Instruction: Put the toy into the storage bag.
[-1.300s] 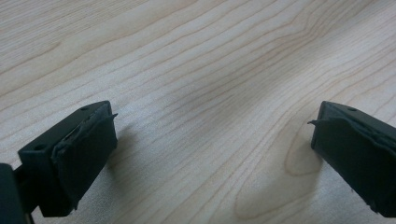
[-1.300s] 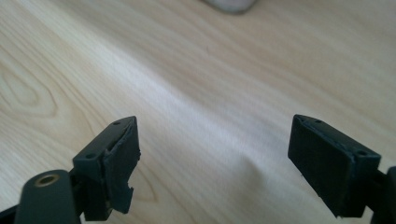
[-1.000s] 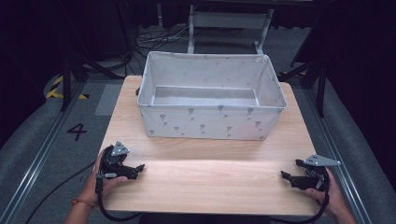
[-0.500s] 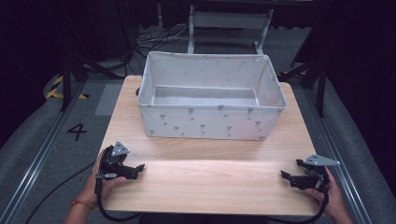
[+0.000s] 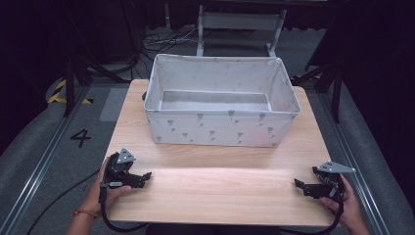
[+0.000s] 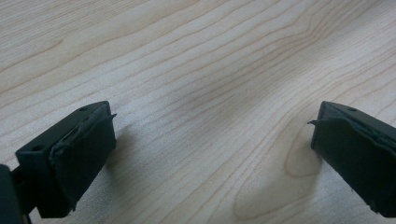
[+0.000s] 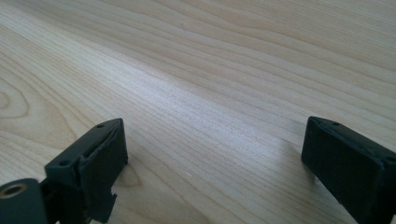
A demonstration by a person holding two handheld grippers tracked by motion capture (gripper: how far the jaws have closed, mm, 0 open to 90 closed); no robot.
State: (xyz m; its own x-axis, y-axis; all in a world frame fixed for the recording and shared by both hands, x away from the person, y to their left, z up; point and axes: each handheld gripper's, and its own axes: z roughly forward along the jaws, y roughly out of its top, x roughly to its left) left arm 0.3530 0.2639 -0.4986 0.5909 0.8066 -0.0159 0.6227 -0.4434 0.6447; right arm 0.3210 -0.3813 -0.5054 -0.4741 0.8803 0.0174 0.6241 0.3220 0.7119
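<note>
I held the left gripper (image 5: 145, 175) and right gripper (image 5: 298, 184) spread wide on the table (image 5: 220, 196), reckoning a level, symmetrical reach suited the fabric bin (image 5: 221, 129) standing well ahead, mid-table.

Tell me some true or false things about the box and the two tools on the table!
1. The fabric storage box has nothing in it. True.
2. The left tool is shut on a toy. False: its jaws stand wide apart over bare wood.
3. The right tool is inside the box. False: it sits near the table's front right corner.
4. The box stands at the far side of the table. True.
5. Both tools are open. True.
</note>
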